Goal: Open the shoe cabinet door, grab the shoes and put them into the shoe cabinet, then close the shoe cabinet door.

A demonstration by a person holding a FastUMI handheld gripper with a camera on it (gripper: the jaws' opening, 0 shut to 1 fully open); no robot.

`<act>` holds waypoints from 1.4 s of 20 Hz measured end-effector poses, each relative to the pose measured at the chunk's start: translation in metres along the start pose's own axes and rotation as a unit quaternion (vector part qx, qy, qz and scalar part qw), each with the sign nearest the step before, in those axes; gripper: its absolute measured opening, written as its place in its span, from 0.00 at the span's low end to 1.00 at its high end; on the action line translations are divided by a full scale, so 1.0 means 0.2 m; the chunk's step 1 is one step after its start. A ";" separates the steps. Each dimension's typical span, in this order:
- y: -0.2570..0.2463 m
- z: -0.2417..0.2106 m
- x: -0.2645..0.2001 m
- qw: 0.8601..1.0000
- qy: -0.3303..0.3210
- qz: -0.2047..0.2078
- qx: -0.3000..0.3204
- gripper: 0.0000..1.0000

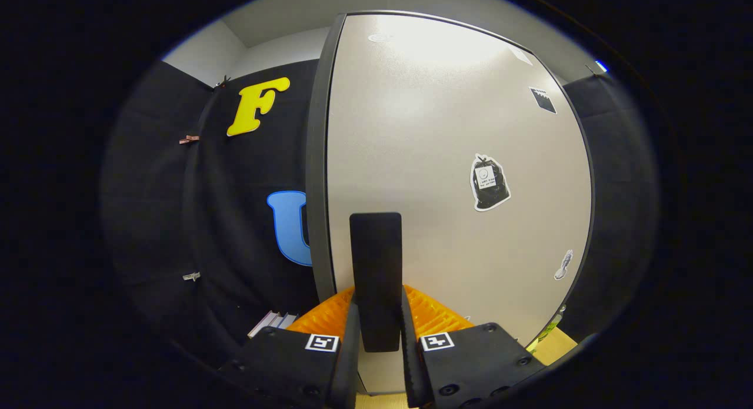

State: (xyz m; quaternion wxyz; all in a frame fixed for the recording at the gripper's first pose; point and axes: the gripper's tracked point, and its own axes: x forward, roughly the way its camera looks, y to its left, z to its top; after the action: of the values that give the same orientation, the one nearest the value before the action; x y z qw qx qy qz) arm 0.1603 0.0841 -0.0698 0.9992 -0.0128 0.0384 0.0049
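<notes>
My fingers (376, 315) are clamped from both sides on the dark upright handle (376, 268) of the shoe cabinet door (447, 162), whose pale panel, bearing a few stickers (489, 182), stands right ahead of me.

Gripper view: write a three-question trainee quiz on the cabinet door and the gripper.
1. True or false: the gripper is shut on the black upright bar handle.
2. Which sticker is on the pale matte cabinet door? A: black bin bag. B: red shoe. C: green leaf.
3. Fill in: the handle sits ___ the gripper's fingers.
Key: 1 true; 2 A, the black bin bag sticker; 3 between.
</notes>
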 end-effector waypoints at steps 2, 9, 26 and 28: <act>0.00 0.00 -0.01 1.000 0.003 -0.001 -0.004 0.31; 0.00 0.00 -0.07 1.000 0.012 0.011 -0.011 0.31; -0.11 0.04 -0.47 0.995 0.024 0.095 0.005 0.31; -0.14 0.05 -0.53 0.993 0.029 0.112 0.000 0.30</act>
State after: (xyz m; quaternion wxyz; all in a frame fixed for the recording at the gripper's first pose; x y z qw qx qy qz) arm 0.0560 0.0547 -0.0518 0.9908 -0.0086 0.0682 0.1163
